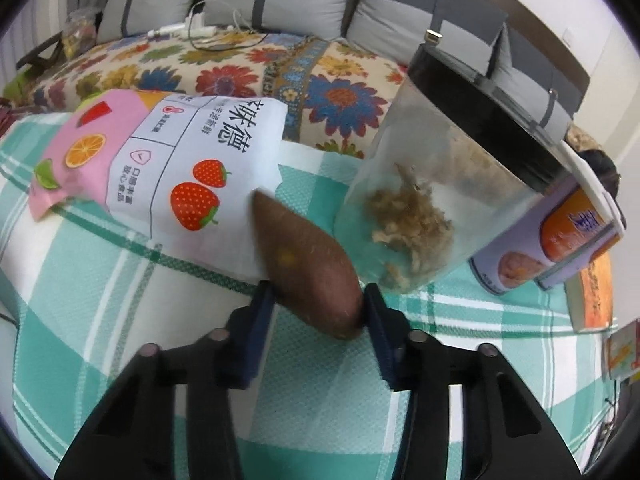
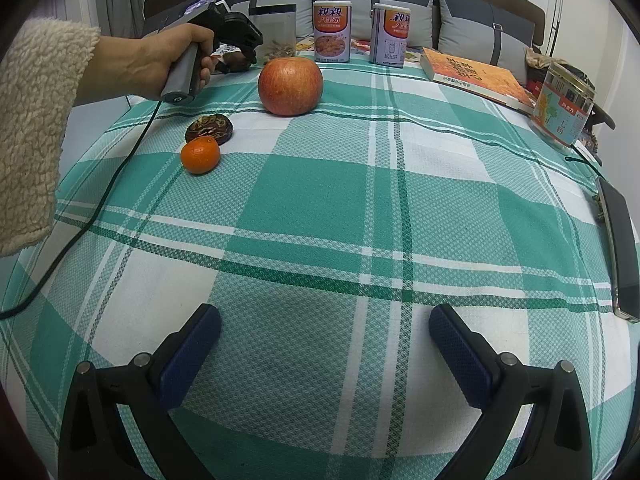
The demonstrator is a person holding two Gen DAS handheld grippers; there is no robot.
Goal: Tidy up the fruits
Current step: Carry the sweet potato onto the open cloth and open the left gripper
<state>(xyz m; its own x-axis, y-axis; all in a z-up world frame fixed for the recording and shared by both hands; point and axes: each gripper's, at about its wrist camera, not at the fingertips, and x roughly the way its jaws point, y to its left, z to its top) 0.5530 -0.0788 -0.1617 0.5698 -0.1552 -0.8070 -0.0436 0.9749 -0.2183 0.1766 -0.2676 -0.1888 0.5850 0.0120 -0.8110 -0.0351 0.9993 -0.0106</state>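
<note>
Left gripper (image 1: 318,312) is clamped on the near end of a long reddish-brown sweet potato (image 1: 308,264), pads touching both sides of its tapered tip. The rest of it juts fwd over the teal-and-white checked cloth (image 1: 100,300), its far end against the white-and-pink fruit-print snack bag (image 1: 172,160).

Risks, as I judge them:
- Grip sits at one end only, on a taper, so the tuber could pivot or slip out if swung fast.
- The clear plastic jar w/ black lid (image 1: 432,184) is just beside the potato on its right; a sideways sweep could knock it over.
- The bag could get dragged along if the far end catches it.

Right gripper (image 2: 325,344) hangs wide apart, holding nothing, over bare cloth and well apart from the fruit. Ahead of it: large red apple (image 2: 290,86), small orange mandarin (image 2: 200,155) and, touching the mandarin, a dark wrinkled brown fruit (image 2: 209,129) I can't ID. All loose on the cloth; the round ones could roll if the cloth gets tugged.

Containers:
- Clear jar holds a small heap of pale dried shreds at the bottom, mostly empty, lid on.
- Two tall printed tins (image 2: 332,32) near the pillows, closed, contents hidden.
- Glass jar w/ printed label (image 2: 564,104) at the right edge of the cloth, lid on, contents unclear.
- No bowl or basket for fruit in view.
</note>
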